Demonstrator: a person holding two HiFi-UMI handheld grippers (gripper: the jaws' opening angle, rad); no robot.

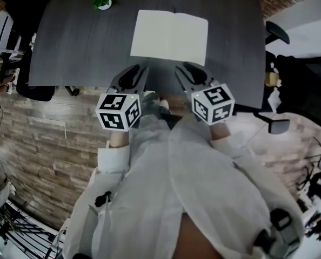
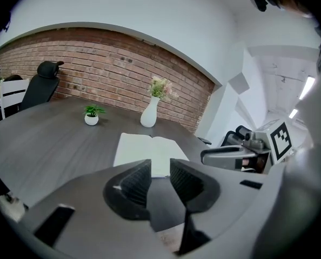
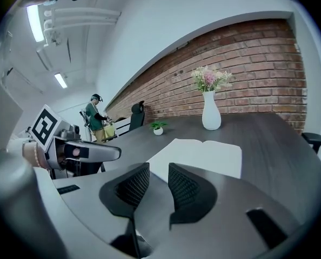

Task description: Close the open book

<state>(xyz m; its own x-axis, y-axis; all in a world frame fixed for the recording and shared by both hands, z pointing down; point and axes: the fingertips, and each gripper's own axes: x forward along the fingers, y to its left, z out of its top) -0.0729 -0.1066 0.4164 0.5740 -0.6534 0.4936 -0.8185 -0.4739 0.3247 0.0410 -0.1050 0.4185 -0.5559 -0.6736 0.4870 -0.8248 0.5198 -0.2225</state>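
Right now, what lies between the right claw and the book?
Only a narrow strip of bare table; the head view shows it. The right claw is open and empty, short of the book.

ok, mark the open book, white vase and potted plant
open book (image 1: 169,38), head view, centre of the pages
white vase (image 3: 211,116), right gripper view, its belly
potted plant (image 2: 91,120), left gripper view, its white pot

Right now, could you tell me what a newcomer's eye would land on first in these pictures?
The open book lies flat, white pages up, on the dark table. Just short of it hover the left gripper and right gripper, jaws apart with nothing between them. A white vase of flowers stands beyond the book.
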